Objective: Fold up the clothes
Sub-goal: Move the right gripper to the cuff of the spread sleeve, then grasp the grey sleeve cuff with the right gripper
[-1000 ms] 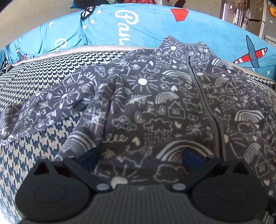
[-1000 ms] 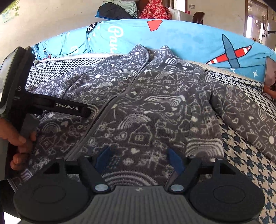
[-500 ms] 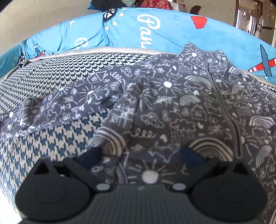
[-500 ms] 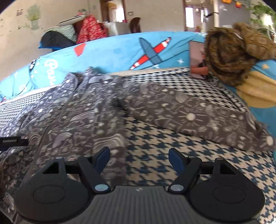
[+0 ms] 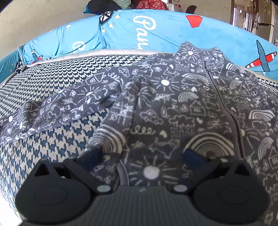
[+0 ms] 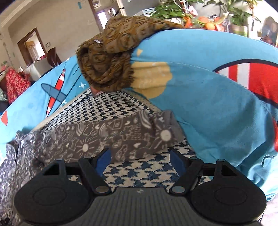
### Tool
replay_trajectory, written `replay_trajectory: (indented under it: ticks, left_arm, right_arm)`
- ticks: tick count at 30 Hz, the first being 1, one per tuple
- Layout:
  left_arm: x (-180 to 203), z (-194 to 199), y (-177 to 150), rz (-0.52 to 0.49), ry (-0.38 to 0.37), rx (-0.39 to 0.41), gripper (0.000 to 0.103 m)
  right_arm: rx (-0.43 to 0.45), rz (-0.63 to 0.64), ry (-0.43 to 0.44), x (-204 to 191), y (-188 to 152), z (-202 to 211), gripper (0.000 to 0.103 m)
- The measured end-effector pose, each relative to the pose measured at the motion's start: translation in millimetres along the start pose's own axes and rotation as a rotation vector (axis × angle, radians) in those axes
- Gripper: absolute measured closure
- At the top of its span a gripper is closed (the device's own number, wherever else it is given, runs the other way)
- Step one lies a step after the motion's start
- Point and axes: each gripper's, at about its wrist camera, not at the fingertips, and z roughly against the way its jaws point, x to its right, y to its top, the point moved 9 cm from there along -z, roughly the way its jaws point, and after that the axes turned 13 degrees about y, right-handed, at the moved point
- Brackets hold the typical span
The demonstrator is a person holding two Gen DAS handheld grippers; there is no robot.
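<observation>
The grey doodle-print jacket (image 5: 182,111) lies front-up on the houndstooth cushion (image 5: 52,142), collar toward the blue blanket (image 5: 156,29), sleeves sideways; both the left gripper (image 5: 142,154) and right gripper (image 6: 139,160) gape empty, the right having swung from the jacket's body to its sleeve cuff (image 6: 156,133).

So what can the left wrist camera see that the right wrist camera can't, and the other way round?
Only the left wrist view shows the jacket's zipped front, its collar and the sleeve spread to the left. Only the right wrist view shows the other sleeve's cuff, a brown crumpled cloth and potted plants. Both show the grey doodle-print jacket on the houndstooth cover, the blue airplane blanket, and an open gripper: left gripper, right gripper.
</observation>
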Motion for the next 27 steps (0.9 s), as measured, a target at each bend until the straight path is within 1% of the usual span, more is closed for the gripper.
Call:
replay_trajectory:
  ticks: [3, 6, 10, 14, 15, 20, 22, 23, 25, 27]
  left_arm:
    - [0.6, -0.3, -0.1, -0.001, 0.006, 0.002, 0.000]
    - [0.9, -0.3, -0.3, -0.002, 0.008, 0.004, 0.000]
    - [0.1, 0.2, -0.5, -0.001, 0.006, 0.005, 0.000]
    - [0.3, 0.4, -0.7, -0.001, 0.005, 0.008, 0.000]
    - [0.5, 0.5, -0.8, -0.001, 0.006, 0.008, 0.000]
    - [0.5, 0.6, -0.7, -0.001, 0.009, 0.009, 0.000]
    - [0.5, 0.6, -0.7, -0.001, 0.009, 0.010, 0.000]
    - [0.9, 0.5, -0.7, 0.000, 0.010, 0.009, 0.000]
    - [0.7, 1.2, -0.5, 0.001, 0.007, 0.008, 0.000]
    - [0.3, 2.0, -0.1, 0.004, 0.002, 0.004, 0.000]
  right_arm:
    - [0.011, -0.072, -0.024, 22.4, 13.9, 3.2, 0.029]
    - [-0.004, -0.125, -0.007, 32.1, 18.0, -6.3, 0.029]
    - [-0.008, -0.197, -0.011, 44.3, 18.0, -18.3, 0.029]
    - [-0.001, -0.231, -0.009, 52.7, 21.5, -28.9, 0.029]
    - [0.005, -0.233, -0.011, 54.4, 22.6, -30.5, 0.031]
    - [0.025, -0.214, -0.015, 56.3, 26.9, -37.4, 0.048]
    - [0.024, -0.193, -0.028, 56.5, 27.6, -39.7, 0.061]
    - [0.026, -0.188, -0.029, 56.2, 28.2, -40.3, 0.065]
    - [0.037, -0.185, -0.023, 55.4, 30.2, -39.8, 0.084]
    - [0.052, -0.179, -0.012, 52.6, 32.8, -37.2, 0.088]
